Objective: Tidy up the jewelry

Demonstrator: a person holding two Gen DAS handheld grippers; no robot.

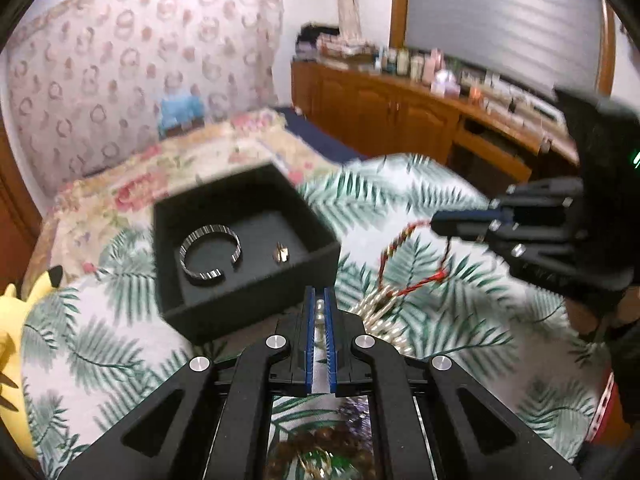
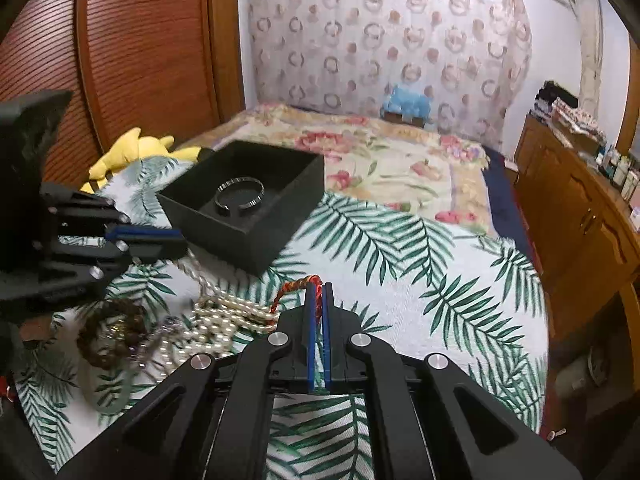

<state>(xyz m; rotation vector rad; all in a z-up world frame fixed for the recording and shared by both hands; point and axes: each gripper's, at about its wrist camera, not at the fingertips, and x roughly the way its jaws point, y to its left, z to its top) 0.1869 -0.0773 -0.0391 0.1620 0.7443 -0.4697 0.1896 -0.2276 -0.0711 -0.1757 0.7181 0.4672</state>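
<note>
A black open box [image 1: 248,256] [image 2: 248,196] sits on the palm-print bedspread. It holds a silver cuff bracelet [image 1: 210,254] [image 2: 240,196] and a small gold ring [image 1: 281,253]. My left gripper [image 1: 319,300] [image 2: 176,240] is shut on a pearl necklace [image 1: 319,312] [image 2: 224,316], just in front of the box. My right gripper [image 2: 317,292] [image 1: 436,226] is shut on a red braided cord [image 2: 298,286] [image 1: 404,256], right of the box. A brown bead bracelet [image 2: 108,336] and a pale green bangle [image 2: 106,390] lie near the pearls.
A yellow plush toy [image 2: 132,152] [image 1: 12,320] lies left of the box. A floral quilt [image 2: 392,168] covers the far bed, with a blue plush [image 2: 412,104] at the curtain. A wooden cabinet [image 2: 580,208] with bottles stands on the right.
</note>
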